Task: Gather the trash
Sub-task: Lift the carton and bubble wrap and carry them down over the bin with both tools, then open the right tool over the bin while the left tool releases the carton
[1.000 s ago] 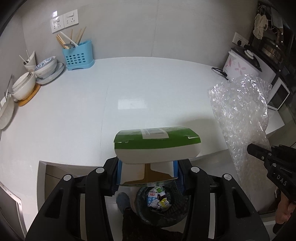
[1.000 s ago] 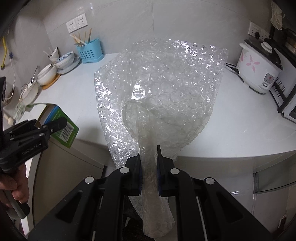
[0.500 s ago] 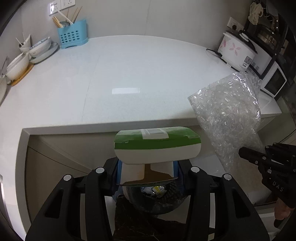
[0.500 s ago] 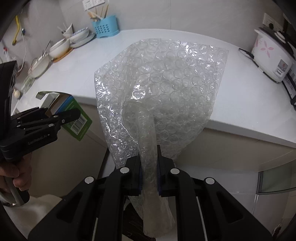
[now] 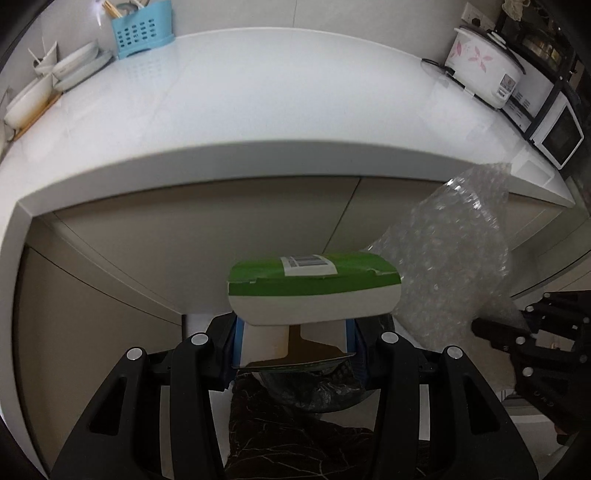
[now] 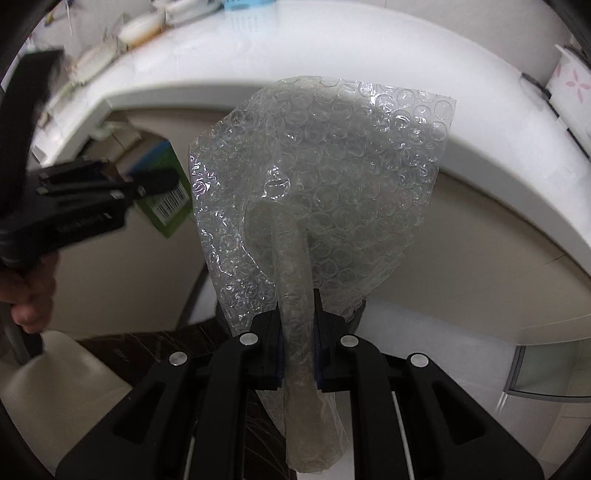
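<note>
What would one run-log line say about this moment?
left gripper: shut on green-and-white carton | right gripper: shut on bubble wrap | both below the countertop edge | black-lined bin under carton

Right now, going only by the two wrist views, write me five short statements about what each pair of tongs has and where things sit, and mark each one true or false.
1. The left tongs grip a green and white carton. True.
2. The right tongs stand open with nothing in them. False: they are shut on a sheet of bubble wrap.
3. The carton lies flat on the white counter. False: it is held in the air in front of the cabinet doors, below the counter's edge.
4. A blue utensil holder stands at the counter's far left. True.
5. The rice cooker has blue stripes. False: it is white with pink flowers.
</note>
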Motion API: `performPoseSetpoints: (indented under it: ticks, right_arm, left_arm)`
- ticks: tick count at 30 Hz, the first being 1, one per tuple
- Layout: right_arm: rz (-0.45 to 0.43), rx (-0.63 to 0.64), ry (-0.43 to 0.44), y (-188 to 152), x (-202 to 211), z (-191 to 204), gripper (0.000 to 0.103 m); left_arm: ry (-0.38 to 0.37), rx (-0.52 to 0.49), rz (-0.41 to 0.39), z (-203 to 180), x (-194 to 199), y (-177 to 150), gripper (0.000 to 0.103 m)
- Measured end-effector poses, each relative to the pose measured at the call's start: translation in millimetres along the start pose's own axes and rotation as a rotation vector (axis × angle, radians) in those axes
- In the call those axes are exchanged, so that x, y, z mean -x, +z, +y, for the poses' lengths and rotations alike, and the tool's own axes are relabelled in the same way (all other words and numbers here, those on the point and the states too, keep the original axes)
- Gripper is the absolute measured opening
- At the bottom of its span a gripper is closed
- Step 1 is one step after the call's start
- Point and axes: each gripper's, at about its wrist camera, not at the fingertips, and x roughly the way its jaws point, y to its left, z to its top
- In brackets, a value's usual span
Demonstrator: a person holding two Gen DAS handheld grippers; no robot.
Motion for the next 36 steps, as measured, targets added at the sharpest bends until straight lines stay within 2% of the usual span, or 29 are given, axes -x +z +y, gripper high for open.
performPoseSetpoints:
  ticks: [5, 9, 17, 28, 31, 36]
  right_arm:
    - [0.075, 0.019, -0.002, -2, -40, 0, 0.010]
    - [0.136, 0.019, -0.015, 3, -71, -2, 0.010]
    - [0.256, 0.035, -0.016, 6, -119, -2, 0.011]
    - [0.511, 0.055, -0.040, 11, -188, 1, 0.012]
    - [0.554, 0.068, -0.056, 13, -197, 3, 0.017]
    - [0.540, 0.043, -0.046, 17, -198, 3, 0.028]
  left_arm:
    - [-0.012, 0.022, 0.028, 10, -25, -8, 0.046]
    - [0.013, 0.013, 0.039, 13, -43, -13, 0.046]
    - [0.019, 0.021, 0.101, 18, -72, -25, 0.046]
    - [0.031, 0.035, 0.145, 26, -88, -22, 0.046]
    - [0.035, 0.042, 0.165, 26, -94, -21, 0.046]
    - [0.042, 0.045, 0.203, 28, -106, -21, 0.046]
